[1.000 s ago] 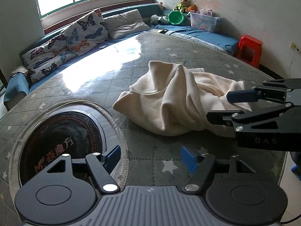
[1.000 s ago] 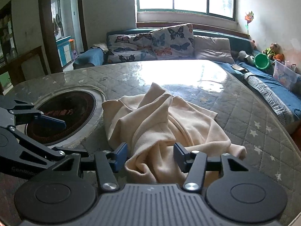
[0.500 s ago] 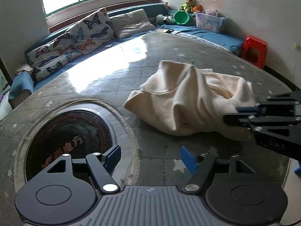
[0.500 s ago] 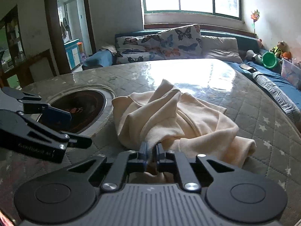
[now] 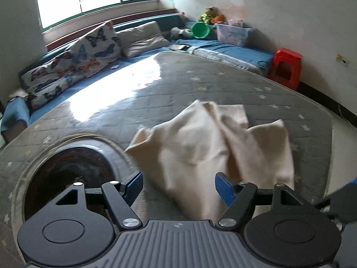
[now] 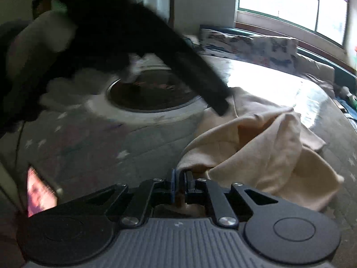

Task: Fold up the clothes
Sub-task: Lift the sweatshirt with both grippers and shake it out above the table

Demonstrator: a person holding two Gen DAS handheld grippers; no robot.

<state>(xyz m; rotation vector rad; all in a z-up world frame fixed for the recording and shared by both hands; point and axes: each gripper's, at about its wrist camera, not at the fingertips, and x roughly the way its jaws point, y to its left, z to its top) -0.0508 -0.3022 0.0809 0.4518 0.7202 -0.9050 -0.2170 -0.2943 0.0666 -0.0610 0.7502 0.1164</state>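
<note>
Clamped nearly tight, the right gripper (image 6: 180,182) pinches a near edge of the cream garment (image 6: 263,149), whose cloth runs away from it, forward and to its right. Spread wide and holding nothing, the left gripper (image 5: 178,185) hovers with a lower corner of the cloth between its fingers, so it seems the nearer one to take that corner. Crumpled, with a raised ridge and loose folds, the garment (image 5: 214,143) lies on the grey star-patterned table (image 5: 200,84), just beside the round inset burner (image 5: 67,174).
</note>
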